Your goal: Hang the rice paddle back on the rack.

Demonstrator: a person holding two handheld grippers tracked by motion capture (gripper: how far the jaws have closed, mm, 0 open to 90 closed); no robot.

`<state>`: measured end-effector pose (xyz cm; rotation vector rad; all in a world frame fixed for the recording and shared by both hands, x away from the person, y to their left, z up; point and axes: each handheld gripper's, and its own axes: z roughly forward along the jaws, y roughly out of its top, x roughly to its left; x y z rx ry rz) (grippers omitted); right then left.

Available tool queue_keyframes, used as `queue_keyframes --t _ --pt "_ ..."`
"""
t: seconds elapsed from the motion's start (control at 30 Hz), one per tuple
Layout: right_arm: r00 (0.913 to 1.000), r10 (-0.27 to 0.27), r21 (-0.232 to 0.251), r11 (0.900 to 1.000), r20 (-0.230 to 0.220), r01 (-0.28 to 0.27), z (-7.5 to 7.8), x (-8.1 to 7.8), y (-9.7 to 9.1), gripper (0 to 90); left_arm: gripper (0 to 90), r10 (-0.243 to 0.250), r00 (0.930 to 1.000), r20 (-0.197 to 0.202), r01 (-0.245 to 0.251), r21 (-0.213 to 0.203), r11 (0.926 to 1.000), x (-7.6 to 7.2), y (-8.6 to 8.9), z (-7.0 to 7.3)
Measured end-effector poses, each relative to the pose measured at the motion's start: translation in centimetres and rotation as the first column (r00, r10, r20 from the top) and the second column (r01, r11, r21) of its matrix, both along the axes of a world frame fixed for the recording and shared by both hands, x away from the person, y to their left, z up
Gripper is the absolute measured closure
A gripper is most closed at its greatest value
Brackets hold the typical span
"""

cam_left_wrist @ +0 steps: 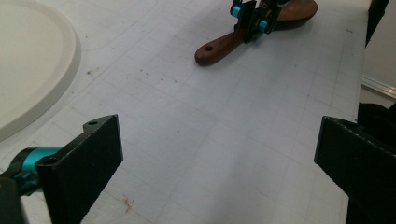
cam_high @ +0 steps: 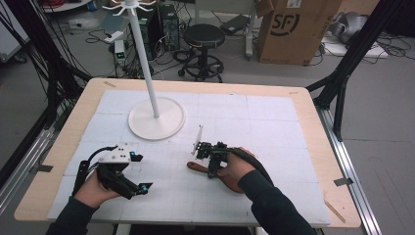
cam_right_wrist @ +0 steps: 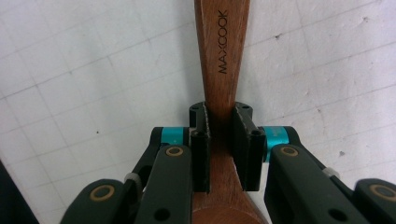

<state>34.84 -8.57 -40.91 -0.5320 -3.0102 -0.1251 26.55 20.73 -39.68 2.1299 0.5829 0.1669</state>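
Our right claw [cam_right_wrist: 219,135] is clamped on the neck of the wooden spoon [cam_high: 198,167], which lies flat on the table [cam_high: 303,98] w/ its handle end pointing left, toward the left claw [cam_high: 139,172]. Long axis runs roughly left-right across the mat. Right hand sits over the bowl end, claw angled down. Left claw [cam_left_wrist: 215,154] is wide open, nothing btwn its jaws, held low and apart, facing the spoon [cam_left_wrist: 224,44]; white stand base [cam_high: 156,119] behind.

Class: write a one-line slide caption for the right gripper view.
Right gripper clamps the wooden spoon's handle over the gridded mat.
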Motion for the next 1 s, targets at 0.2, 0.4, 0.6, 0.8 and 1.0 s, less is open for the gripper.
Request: queue_keyframes --t 0.2,0.4,0.6,0.8,1.0 --pt "0.9997 0.005 0.057 0.9983 -0.025 -0.003 0.3 0.1 -0.8 78.7 1.7 0.001 1.0 0.004 -0.001 -0.004 1.0 0.0 0.1 0.0" --pt "0.9987 -0.018 0.16 0.9869 -0.048 0.026 1.1 0.4 -2.4 78.8 1.7 0.001 1.0 0.004 -0.001 -0.002 1.0 0.0 0.1 0.0" --pt "0.9982 -0.018 0.234 0.9718 -0.057 0.031 1.7 0.6 -3.6 78.7 1.7 0.002 1.0 0.004 -0.002 -0.005 1.0 -0.1 0.1 0.0" --pt "0.9982 -0.025 0.294 0.955 -0.055 0.04 2.6 0.6 -4.5 78.7 1.7 0.0 1.0 0.002 0.0 -0.007 1.0 0.0 0.1 0.0" --pt "0.9987 -0.026 0.356 0.9338 -0.044 0.04 3.7 0.8 -5.3 78.7 1.7 0.001 1.0 0.0 -0.001 -0.014 0.9999 -0.1 0.1 0.0"
